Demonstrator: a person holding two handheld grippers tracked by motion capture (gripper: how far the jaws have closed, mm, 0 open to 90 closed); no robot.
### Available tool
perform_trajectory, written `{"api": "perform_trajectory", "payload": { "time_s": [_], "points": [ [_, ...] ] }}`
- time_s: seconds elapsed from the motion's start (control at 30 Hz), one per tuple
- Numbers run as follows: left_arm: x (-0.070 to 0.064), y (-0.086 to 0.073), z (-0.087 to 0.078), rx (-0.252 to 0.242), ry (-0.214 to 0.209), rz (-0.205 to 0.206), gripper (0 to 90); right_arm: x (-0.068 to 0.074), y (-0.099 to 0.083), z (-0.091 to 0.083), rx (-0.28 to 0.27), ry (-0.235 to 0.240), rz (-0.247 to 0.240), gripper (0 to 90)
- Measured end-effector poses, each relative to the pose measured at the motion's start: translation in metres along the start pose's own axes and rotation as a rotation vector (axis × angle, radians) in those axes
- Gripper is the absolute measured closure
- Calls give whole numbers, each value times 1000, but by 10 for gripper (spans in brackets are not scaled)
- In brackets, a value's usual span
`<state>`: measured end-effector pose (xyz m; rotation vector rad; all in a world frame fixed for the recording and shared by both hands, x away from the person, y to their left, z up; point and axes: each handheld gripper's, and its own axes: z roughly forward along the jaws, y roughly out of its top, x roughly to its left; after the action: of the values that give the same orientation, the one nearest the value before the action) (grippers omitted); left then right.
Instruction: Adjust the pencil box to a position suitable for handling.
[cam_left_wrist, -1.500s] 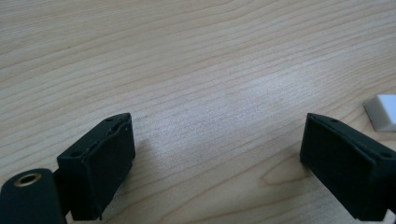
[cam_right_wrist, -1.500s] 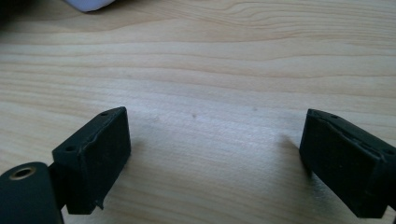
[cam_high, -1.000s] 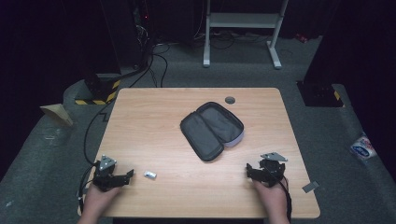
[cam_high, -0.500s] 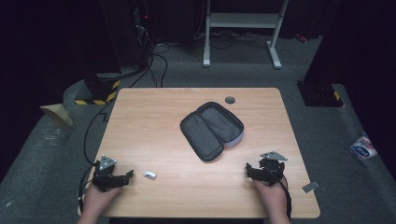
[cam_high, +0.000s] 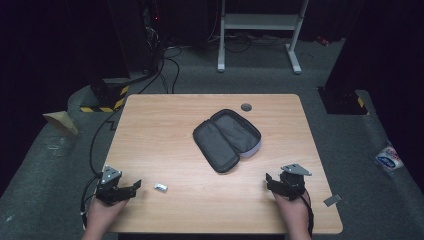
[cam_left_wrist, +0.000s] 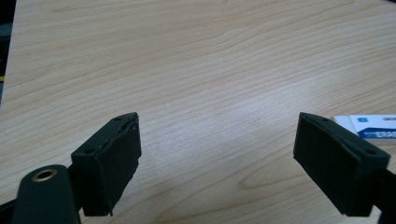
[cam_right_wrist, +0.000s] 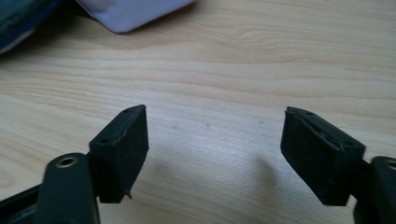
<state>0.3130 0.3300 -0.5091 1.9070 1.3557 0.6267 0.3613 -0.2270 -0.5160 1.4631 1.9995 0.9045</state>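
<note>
A dark grey zip case (cam_high: 227, 139) lies unzipped and spread flat in the middle of the wooden table (cam_high: 160, 130). A small white and blue packet (cam_high: 161, 187) lies near the front left; its end (cam_left_wrist: 371, 126) shows past the right jaw in the left gripper view. My left gripper (cam_high: 131, 187) rests low at the front left, just left of the packet, open with nothing between its jaws (cam_left_wrist: 217, 154). At the front right my right gripper (cam_high: 270, 181) stands open and empty (cam_right_wrist: 215, 149), with the case's pale edge (cam_right_wrist: 130, 11) ahead of it.
A small dark round disc (cam_high: 246, 106) lies near the table's far edge. Cables run over the floor at the left, a white frame stands behind the table, and a blue and white packet (cam_high: 389, 159) lies on the floor at the right.
</note>
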Motion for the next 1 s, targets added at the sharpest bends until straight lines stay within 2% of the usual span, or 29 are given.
{"api": "perform_trajectory", "payload": {
  "time_s": [0.07,0.1,0.13,0.3,0.5,0.53,0.77,1.0],
  "points": [
    [-2,0,0,-2,-9,-1,155,4,-1,-4,-17,15,2,269],
    [-3,0,0,-3,-17,5,155,9,-1,-7,-37,29,-12,302],
    [-6,1,0,-13,-32,-8,155,10,-1,-7,-37,32,-11,310],
    [-13,2,4,-19,-66,-12,155,20,2,-9,-69,60,-43,379],
    [-18,3,8,-13,-73,-3,156,30,4,-7,-87,92,-52,418],
    [-19,4,7,-18,-74,7,178,36,7,-6,-89,110,-56,429],
    [-20,4,4,-25,-65,19,231,52,18,-6,-130,132,-87,465],
    [-17,3,0,-57,-64,1,266,62,37,7,-137,148,-111,522]
  ]
}}
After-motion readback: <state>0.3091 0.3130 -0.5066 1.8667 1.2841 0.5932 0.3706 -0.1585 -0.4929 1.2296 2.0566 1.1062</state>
